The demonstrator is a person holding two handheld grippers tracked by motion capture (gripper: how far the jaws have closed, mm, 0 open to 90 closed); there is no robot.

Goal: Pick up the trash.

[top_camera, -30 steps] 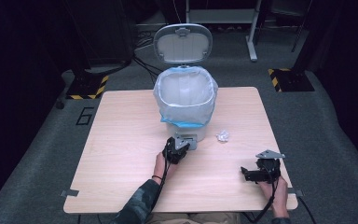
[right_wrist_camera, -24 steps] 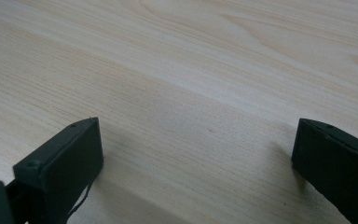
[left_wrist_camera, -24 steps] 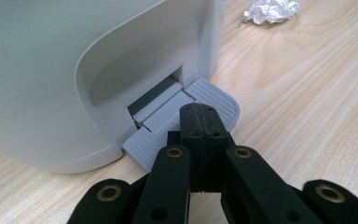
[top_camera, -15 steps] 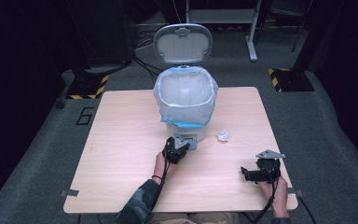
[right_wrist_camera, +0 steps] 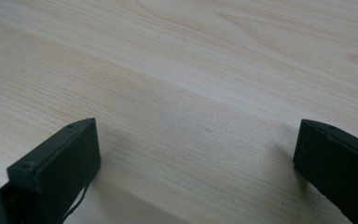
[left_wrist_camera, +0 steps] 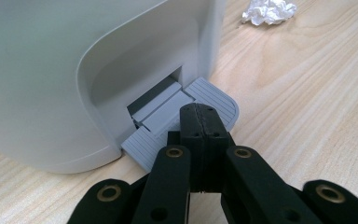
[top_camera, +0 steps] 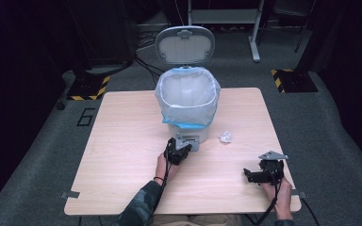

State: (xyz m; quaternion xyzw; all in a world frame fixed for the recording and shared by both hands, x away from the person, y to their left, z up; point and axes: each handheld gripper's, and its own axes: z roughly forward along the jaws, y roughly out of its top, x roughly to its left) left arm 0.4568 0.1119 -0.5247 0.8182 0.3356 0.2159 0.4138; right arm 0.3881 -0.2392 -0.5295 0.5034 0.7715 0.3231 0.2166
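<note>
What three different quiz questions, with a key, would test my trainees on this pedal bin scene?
1. True or false: the bin's lid stands open.
2. What does the left hand-held gripper press on? A) the pedal B) the crumpled paper C) the bin liner
3. Fill in: the right hand-held gripper has its jaws ____ over the bare table.

Key: 1 true; 2 A; 3 open.

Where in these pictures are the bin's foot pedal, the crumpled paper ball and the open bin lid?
foot pedal [left_wrist_camera: 214,100], left gripper view, ribbed top surface.
crumpled paper ball [top_camera: 225,137], high view, its middle.
bin lid [top_camera: 185,45], high view, centre of its inner face.
</note>
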